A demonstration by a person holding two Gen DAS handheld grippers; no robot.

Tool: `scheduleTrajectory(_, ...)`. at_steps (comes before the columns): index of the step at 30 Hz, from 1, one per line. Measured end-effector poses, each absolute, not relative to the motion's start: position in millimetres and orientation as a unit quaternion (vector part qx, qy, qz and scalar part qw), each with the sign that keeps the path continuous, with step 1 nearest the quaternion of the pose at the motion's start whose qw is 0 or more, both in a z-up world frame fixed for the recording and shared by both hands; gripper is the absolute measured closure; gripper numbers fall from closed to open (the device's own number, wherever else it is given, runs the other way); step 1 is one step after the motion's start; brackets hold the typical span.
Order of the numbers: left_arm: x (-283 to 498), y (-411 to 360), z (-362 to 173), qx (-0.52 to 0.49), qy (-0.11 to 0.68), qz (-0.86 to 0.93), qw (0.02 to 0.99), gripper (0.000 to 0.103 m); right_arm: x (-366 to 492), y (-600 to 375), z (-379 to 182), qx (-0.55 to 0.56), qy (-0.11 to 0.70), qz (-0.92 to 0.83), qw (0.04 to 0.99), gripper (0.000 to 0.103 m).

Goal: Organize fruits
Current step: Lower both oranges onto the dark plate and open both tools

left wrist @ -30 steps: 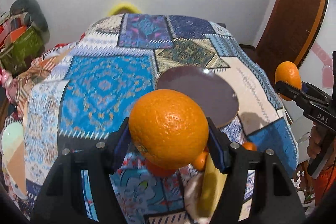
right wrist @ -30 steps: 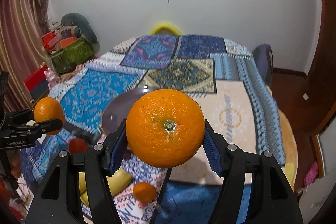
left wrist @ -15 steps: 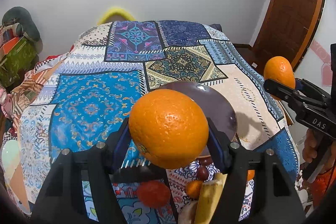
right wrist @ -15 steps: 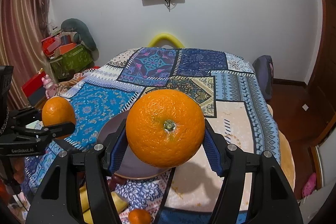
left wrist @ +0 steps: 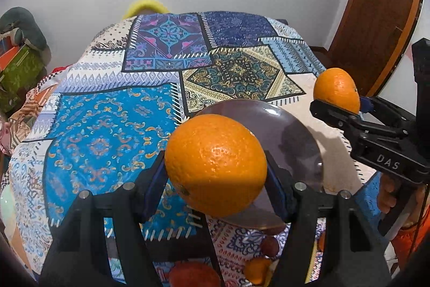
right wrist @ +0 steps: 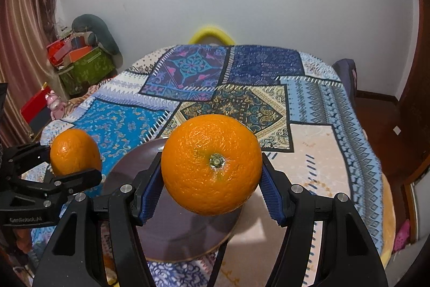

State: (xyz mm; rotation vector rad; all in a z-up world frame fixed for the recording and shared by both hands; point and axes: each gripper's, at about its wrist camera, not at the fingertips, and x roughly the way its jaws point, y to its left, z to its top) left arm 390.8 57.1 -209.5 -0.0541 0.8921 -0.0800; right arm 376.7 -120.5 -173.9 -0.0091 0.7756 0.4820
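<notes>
My left gripper [left wrist: 216, 174] is shut on an orange [left wrist: 215, 163] and holds it in the air at the near left edge of a dark round plate [left wrist: 295, 131]. My right gripper [right wrist: 212, 179] is shut on a second orange [right wrist: 212, 163], above the same plate [right wrist: 182, 230]. Each gripper shows in the other view: the right one with its orange [left wrist: 337, 90] at the right, the left one with its orange [right wrist: 74, 152] at the left. Small fruits, one red [left wrist: 193, 275], one orange [left wrist: 256, 270] and one dark [left wrist: 270, 246], lie on the cloth near the plate's front edge.
The table wears a patchwork cloth [left wrist: 107, 125] in blue and cream. A yellow chair back [right wrist: 211, 32] stands behind it. Boxes and bags [right wrist: 80, 61] sit at the left wall; a wooden door [left wrist: 376, 18] is at the right.
Both grippers have moved forward and lower over the table with their oranges. The plate now lies closer under them and the loose fruits have slid to the bottom of the views.
</notes>
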Motion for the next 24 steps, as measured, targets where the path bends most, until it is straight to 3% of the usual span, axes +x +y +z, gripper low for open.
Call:
scheduleTrajectory(13,427.8,51.7,-249.8,-0.028,0.49,-0.061,0.869,0.037,399.5,-103.2,-217.0,-0.034,0.416,0.247,0.874,0.041)
scheduleTrajectory(24,435.1,50.6,-258.5,-0.021,0.492,-0.063,0.868,0.036,402.8,-97.4,-240.6,-0.043,0.444,0.26,0.857,0.04)
